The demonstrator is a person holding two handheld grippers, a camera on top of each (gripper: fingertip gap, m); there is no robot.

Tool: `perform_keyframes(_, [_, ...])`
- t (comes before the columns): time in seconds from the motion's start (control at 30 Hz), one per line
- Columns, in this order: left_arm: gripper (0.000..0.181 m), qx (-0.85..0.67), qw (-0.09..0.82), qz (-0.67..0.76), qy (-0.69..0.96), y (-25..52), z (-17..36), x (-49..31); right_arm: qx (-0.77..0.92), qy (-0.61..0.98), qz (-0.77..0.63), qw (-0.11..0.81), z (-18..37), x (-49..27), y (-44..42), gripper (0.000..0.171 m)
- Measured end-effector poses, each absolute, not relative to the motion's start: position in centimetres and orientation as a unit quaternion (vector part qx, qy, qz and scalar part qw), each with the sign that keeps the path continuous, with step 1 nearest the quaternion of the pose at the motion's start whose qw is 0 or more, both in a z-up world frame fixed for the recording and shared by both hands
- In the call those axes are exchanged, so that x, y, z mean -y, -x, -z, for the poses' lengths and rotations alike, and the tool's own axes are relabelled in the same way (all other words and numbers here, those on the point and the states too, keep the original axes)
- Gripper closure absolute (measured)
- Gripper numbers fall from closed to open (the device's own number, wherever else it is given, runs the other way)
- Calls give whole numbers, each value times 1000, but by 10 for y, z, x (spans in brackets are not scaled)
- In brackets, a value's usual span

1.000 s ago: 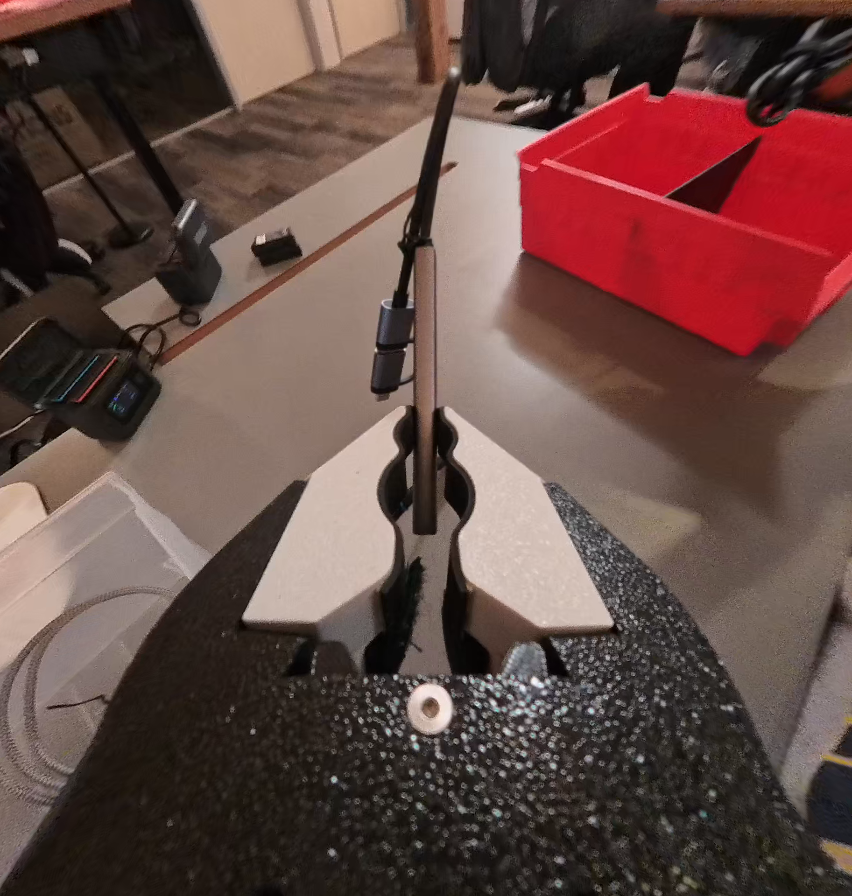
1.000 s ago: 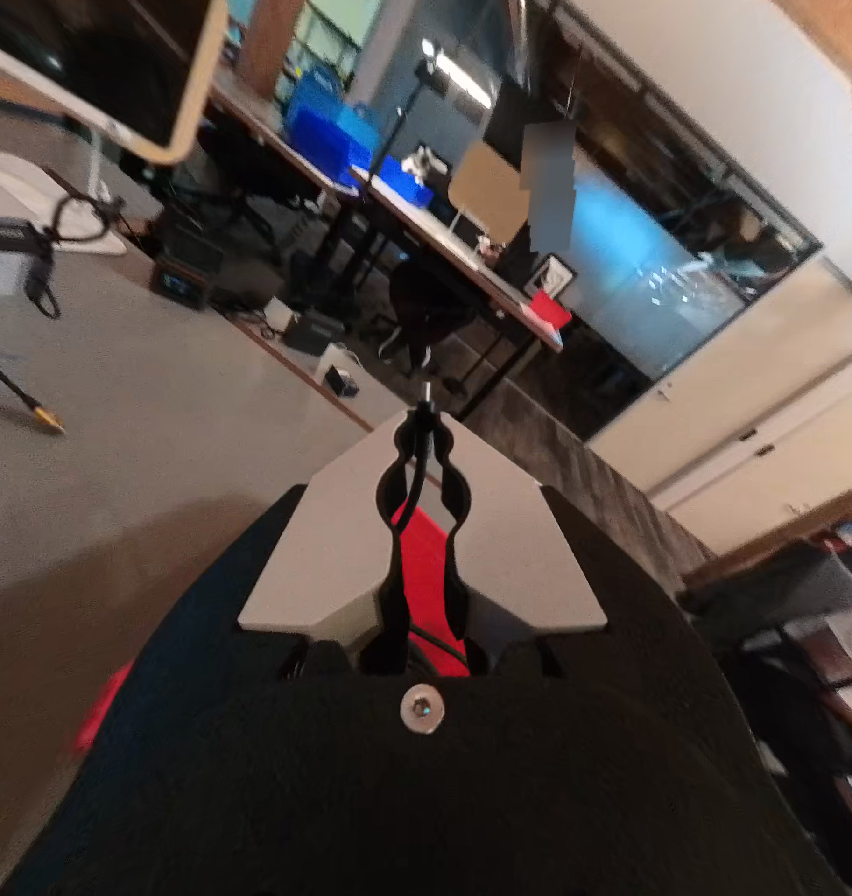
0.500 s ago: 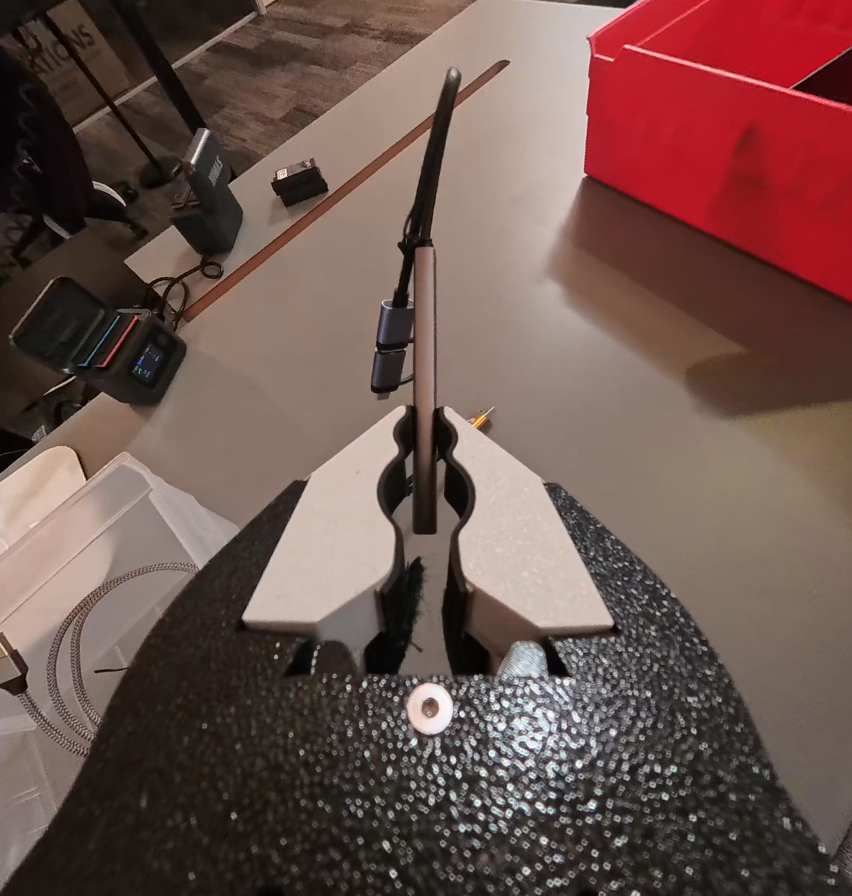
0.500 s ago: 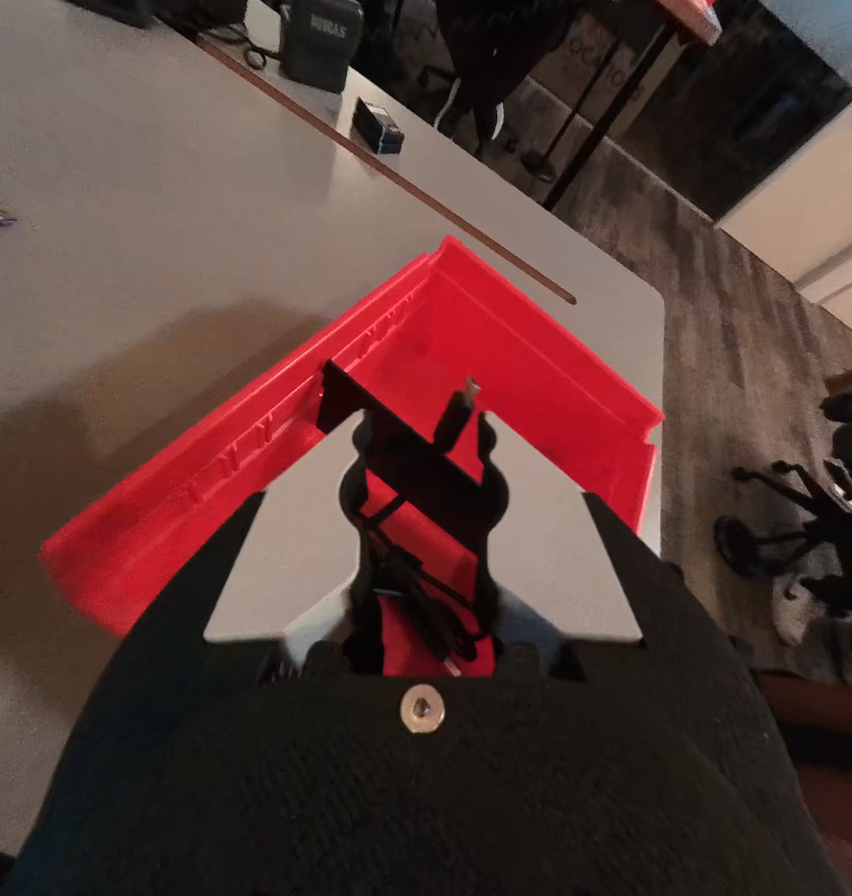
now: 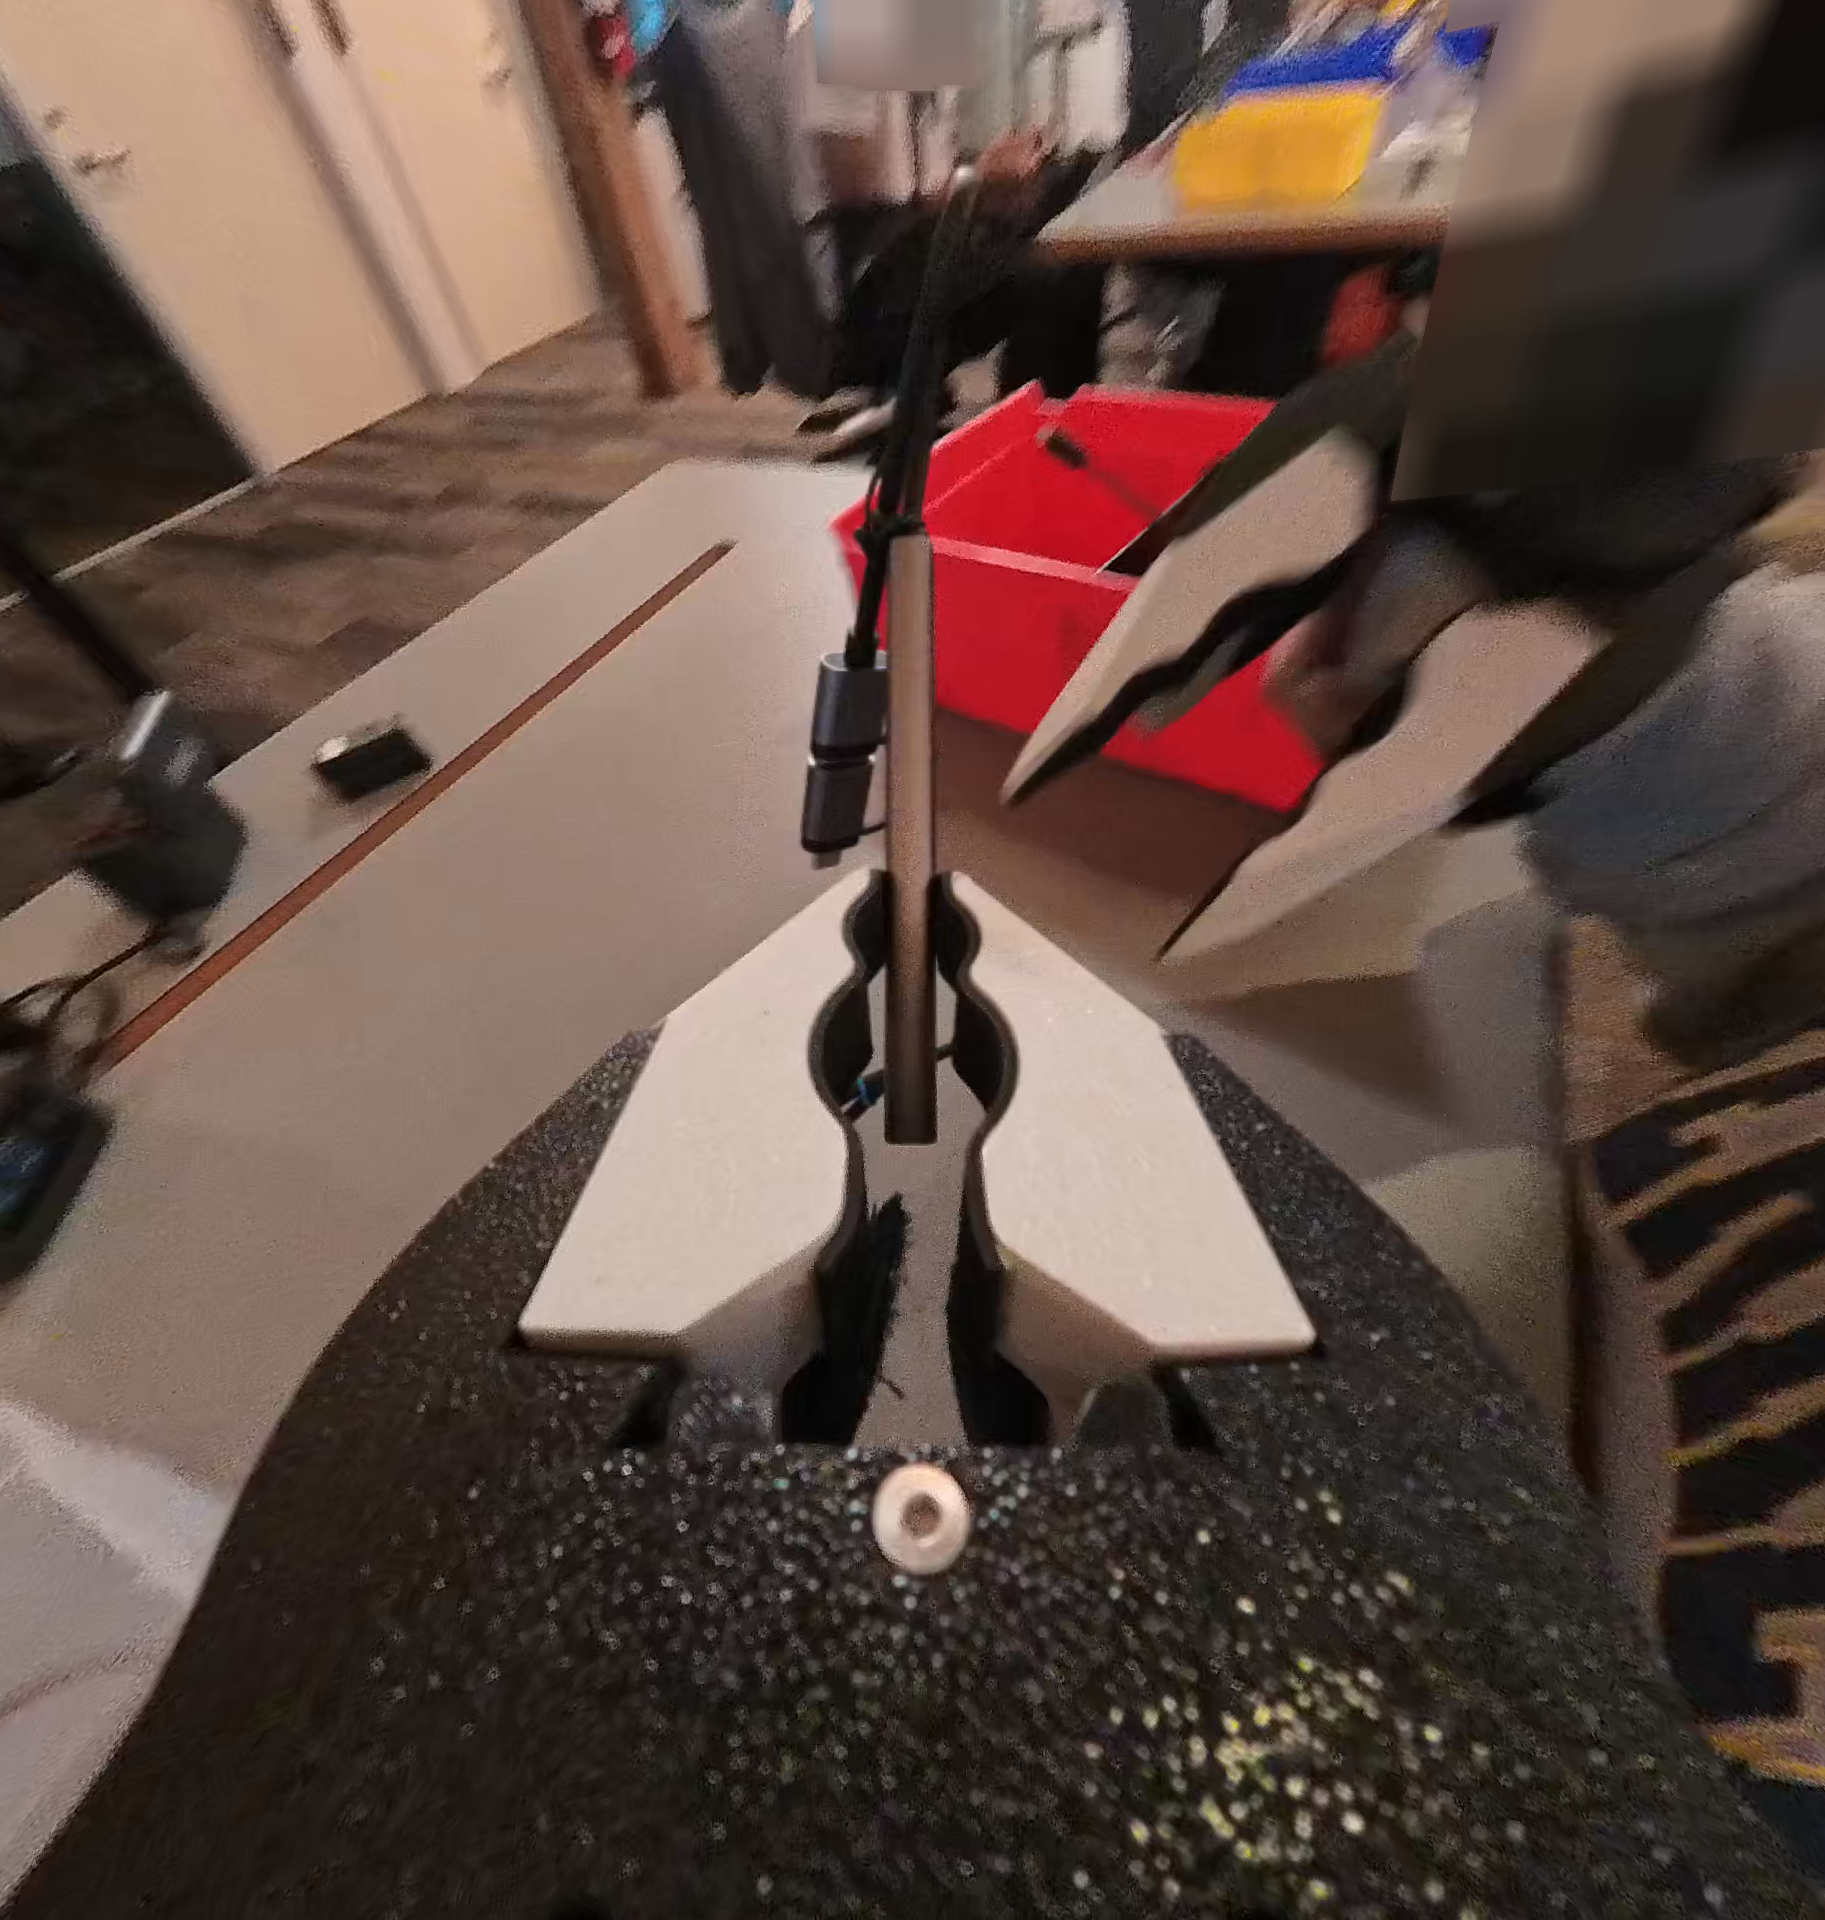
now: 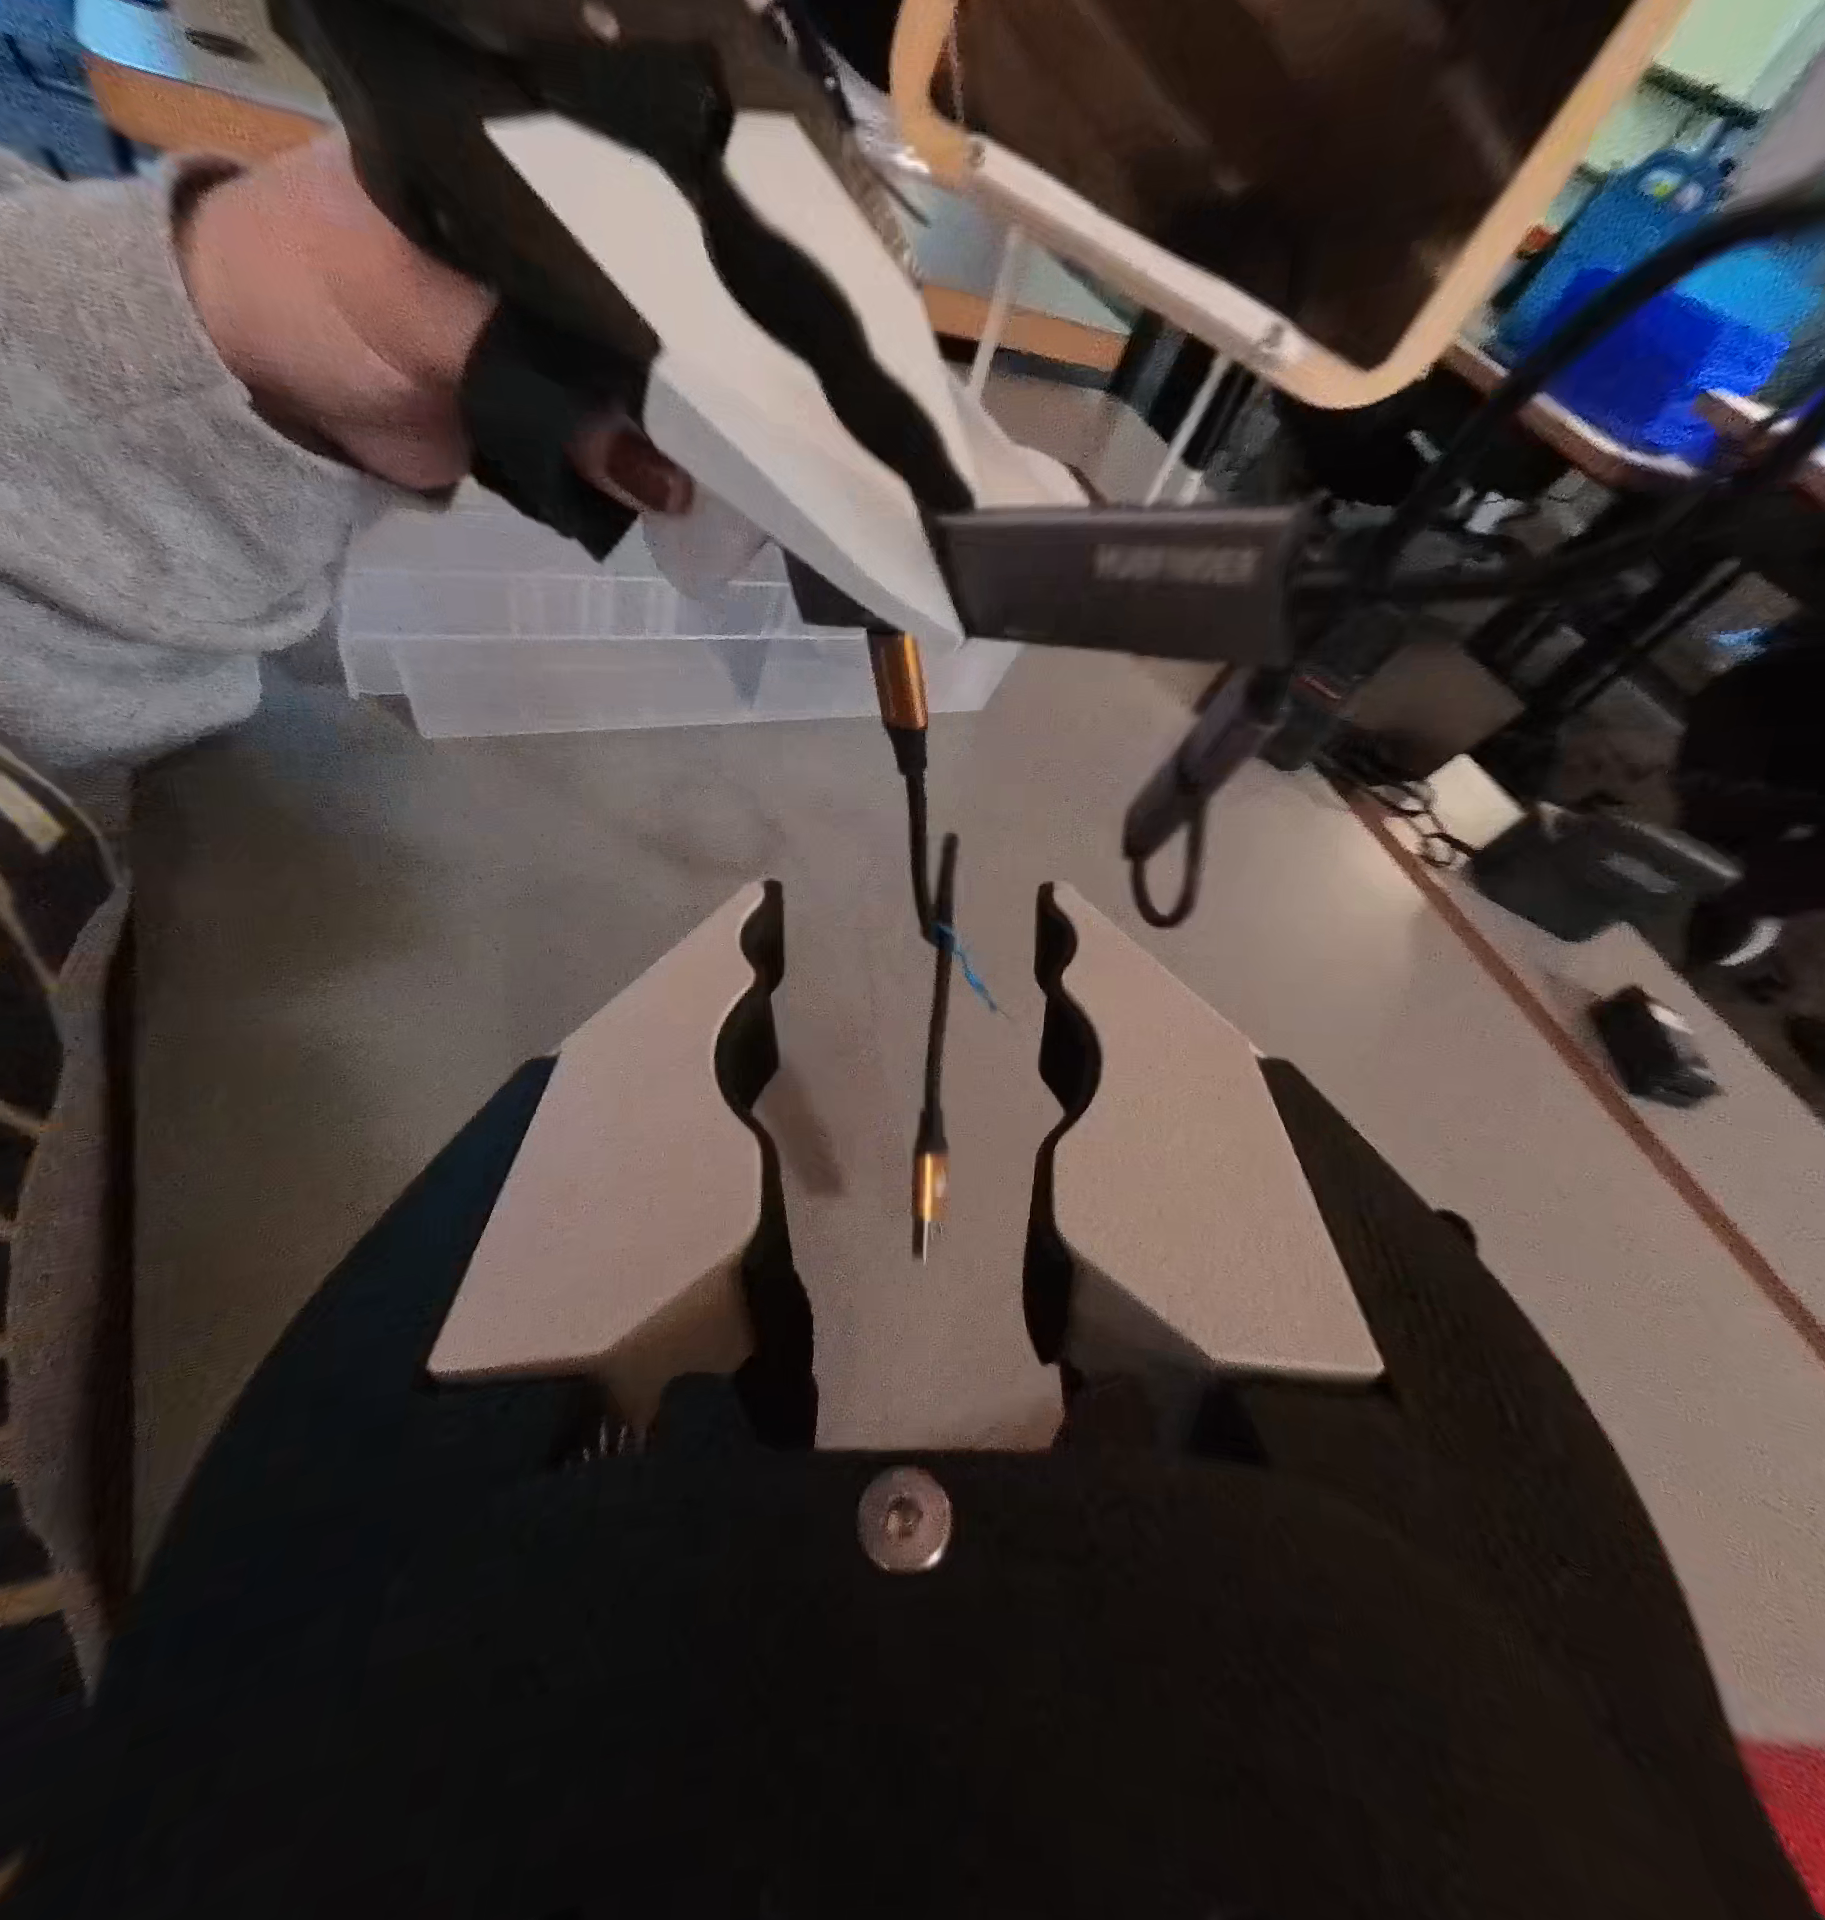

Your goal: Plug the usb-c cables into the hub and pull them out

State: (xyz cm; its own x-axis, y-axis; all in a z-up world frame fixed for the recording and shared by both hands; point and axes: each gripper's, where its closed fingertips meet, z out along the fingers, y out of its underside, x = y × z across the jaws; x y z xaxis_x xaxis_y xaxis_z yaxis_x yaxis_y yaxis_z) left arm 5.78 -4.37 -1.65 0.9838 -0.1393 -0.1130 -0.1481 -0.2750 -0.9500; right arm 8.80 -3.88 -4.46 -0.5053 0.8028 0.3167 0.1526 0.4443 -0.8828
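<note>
Now spread, right hand-held gripper [image 6: 908, 1049] frames dangling cable [image 6: 932, 1039]; left [image 5: 910, 925] clamps hub [image 5: 908, 748].

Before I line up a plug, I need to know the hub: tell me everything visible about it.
The hub is a thin, dark grey, metal-looking bar. The left gripper is shut on one end, so it sticks out level above the table. A black cable leaves its far end. An orange-collared plug sits in its lower edge, with a short cord hanging free. Grey adapters hang alongside.

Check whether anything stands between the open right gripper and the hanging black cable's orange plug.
Nothing visible does. The orange metal plug of the thin black cable hangs inside the open right gripper, touching neither finger.
</note>
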Motion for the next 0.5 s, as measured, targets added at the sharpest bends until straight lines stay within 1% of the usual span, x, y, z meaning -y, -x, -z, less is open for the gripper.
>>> perform_keyframes(0.1, [175, -102, 625, 48, 772, -72, 2, 48, 757, 312, -473, 325, 57, 61, -72, 123])
perform_keyframes(0.2, [175, -109, 641, 96, 754, -80, -6, 53, 743, 310, -508, 305, 56, 70, -63, 126])
perform_keyframes(0.33, [175, -116, 654, 150, 732, -87, -11, 60, 718, 280, -558, 306, 40, 77, -69, 141])
perform_keyframes(0.43, [175, -125, 664, 178, 716, -93, -14, 63, 693, 263, -616, 268, 25, 83, -79, 148])
perform_keyframes(0.5, [175, -129, 668, 201, 705, -97, -17, 64, 683, 257, -640, 242, 19, 87, -84, 165])
